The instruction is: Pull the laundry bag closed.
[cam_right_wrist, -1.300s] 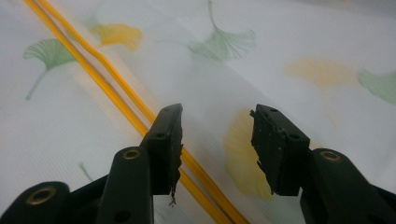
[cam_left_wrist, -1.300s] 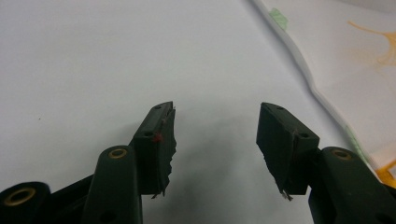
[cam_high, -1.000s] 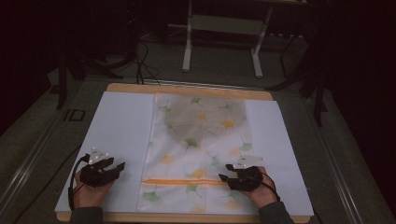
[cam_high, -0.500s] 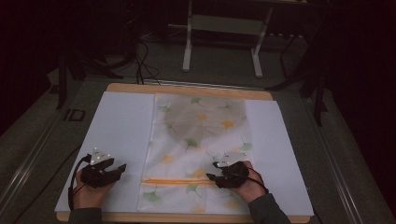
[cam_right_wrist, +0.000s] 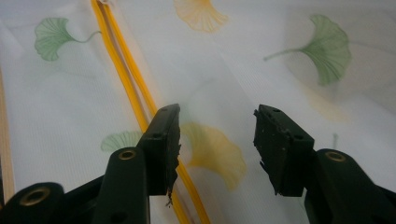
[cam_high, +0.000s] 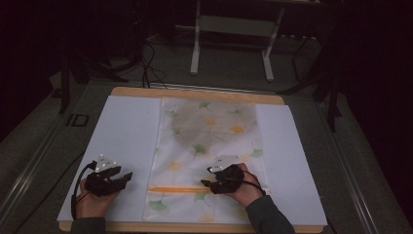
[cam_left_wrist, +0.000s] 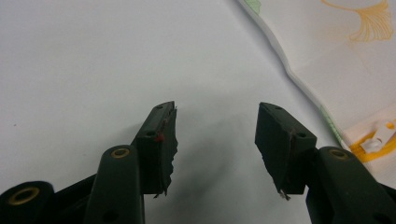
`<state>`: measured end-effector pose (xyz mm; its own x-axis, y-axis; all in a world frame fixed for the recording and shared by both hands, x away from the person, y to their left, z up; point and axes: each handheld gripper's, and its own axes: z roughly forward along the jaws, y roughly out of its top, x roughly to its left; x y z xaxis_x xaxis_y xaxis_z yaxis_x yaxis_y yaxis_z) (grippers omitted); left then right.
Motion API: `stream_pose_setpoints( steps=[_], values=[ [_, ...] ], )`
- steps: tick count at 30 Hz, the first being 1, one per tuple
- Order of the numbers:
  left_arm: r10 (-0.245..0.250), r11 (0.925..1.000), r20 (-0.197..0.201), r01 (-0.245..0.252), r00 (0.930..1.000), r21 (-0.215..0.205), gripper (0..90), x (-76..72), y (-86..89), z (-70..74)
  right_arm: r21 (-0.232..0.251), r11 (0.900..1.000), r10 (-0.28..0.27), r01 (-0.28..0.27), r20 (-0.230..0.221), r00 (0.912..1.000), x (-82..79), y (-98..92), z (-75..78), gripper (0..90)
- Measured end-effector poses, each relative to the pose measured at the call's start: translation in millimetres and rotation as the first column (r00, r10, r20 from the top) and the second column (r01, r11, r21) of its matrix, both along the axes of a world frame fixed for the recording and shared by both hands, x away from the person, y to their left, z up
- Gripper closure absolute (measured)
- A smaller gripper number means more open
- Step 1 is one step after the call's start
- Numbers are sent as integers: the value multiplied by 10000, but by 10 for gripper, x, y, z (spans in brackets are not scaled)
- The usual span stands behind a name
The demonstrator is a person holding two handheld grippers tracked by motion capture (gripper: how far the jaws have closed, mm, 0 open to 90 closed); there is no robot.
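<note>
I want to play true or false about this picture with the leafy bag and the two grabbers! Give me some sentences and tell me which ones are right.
1. The left hand-held gripper has its jaws open with nothing between them. True.
2. The right hand-held gripper is over bare white table. False: it is over the leaf-print bag.
3. The bag's zipper is orange. True.
4. The left hand-held gripper rests on top of the bag. False: it sits on the white sheet beside the bag's left edge.
5. The right hand-held gripper is clamped on the zipper. False: its jaws are open, with the zipper running under one jaw.
</note>
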<state>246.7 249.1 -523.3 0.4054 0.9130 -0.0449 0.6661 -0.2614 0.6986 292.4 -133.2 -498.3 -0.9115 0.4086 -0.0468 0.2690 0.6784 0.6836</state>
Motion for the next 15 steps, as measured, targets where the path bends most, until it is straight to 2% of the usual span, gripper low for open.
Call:
stream_pose_setpoints(
  steps=[9, 15],
  values=[
    [87, 9999, -34, -87, 10000, -142, 478, -12, 7, -7, -133, 9988, 481, -481, 1, 9988, 44, 214, 11, 506],
    [159, 9999, 9, -159, 9999, -2, 470, -4, 10, -15, -166, 9974, 700, -699, 35, 9975, 68, 315, 12, 506]
  ],
)
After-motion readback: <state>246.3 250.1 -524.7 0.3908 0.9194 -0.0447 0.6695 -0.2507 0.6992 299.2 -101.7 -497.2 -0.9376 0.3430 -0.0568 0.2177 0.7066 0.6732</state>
